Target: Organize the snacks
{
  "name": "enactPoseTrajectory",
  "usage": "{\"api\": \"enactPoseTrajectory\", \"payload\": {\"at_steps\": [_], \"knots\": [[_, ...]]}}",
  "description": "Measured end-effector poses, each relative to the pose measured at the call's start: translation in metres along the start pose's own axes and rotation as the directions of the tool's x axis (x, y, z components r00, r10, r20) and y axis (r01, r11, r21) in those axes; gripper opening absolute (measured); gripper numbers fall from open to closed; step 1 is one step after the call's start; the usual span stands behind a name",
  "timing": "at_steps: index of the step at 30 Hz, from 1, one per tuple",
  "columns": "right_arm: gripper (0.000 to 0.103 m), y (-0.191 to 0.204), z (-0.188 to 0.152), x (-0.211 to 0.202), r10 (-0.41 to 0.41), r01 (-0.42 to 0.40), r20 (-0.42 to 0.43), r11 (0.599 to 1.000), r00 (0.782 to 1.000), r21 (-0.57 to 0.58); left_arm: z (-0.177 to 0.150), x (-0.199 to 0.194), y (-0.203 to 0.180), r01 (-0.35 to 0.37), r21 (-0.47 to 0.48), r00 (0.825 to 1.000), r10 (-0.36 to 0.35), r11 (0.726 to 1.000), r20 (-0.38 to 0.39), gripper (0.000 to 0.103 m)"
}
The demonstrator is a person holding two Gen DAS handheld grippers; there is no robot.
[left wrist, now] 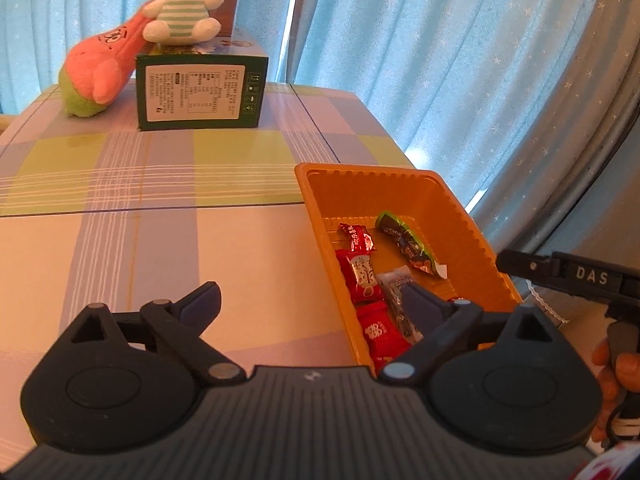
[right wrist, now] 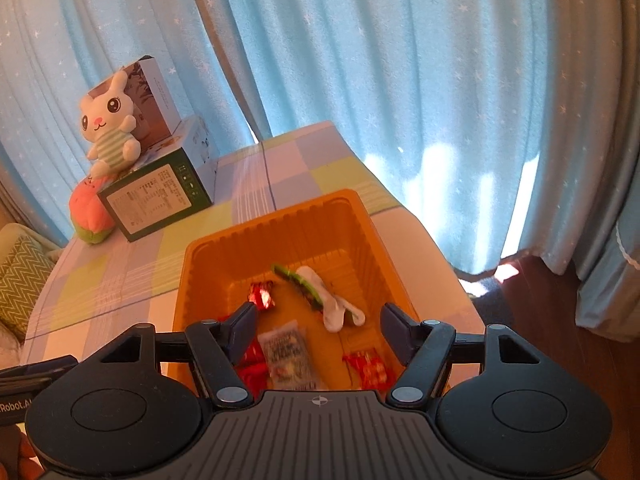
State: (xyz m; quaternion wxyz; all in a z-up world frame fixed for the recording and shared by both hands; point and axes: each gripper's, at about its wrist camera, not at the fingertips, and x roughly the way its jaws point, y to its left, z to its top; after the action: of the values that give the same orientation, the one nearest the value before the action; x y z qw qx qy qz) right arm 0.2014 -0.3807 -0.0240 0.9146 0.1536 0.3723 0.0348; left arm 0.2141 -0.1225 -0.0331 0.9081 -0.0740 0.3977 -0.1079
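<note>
An orange plastic tray (left wrist: 452, 216) stands at the right edge of the checked table and also shows in the right wrist view (right wrist: 224, 256). It holds several wrapped snacks: red packets (left wrist: 360, 272), a green packet (left wrist: 408, 244) and a clear silver packet (left wrist: 398, 300). In the right wrist view the green packet (right wrist: 304, 284), a silver packet (right wrist: 288, 354) and red packets (right wrist: 368, 368) lie inside. My left gripper (left wrist: 310, 300) is open and empty, straddling the tray's left wall. My right gripper (right wrist: 318, 320) is open and empty, above the tray's near end.
A green box (left wrist: 200, 88) stands at the table's far side with a plush rabbit (left wrist: 182, 4) on top and a pink plush (left wrist: 104, 68) beside it. Blue curtains (right wrist: 400, 80) hang behind and to the right. The table edge runs just right of the tray.
</note>
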Motion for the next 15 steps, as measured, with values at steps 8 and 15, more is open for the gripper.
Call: {"api": "enactPoseTrajectory", "payload": {"at_steps": [8,15], "knots": [[0.068,0.012,-0.026,-0.055,-0.003,0.003,-0.02,1.0,1.0,0.001,-0.023,-0.055,-0.005,-0.002,-0.019,1.0,0.002,1.0,0.002,0.103],[0.068,0.032,-0.052,-0.102,-0.016,0.015,-0.022,0.999,1.0,-0.046,-0.051,-0.11,-0.011,-0.048,0.002,0.998,0.048,0.999,0.03,0.103]]}}
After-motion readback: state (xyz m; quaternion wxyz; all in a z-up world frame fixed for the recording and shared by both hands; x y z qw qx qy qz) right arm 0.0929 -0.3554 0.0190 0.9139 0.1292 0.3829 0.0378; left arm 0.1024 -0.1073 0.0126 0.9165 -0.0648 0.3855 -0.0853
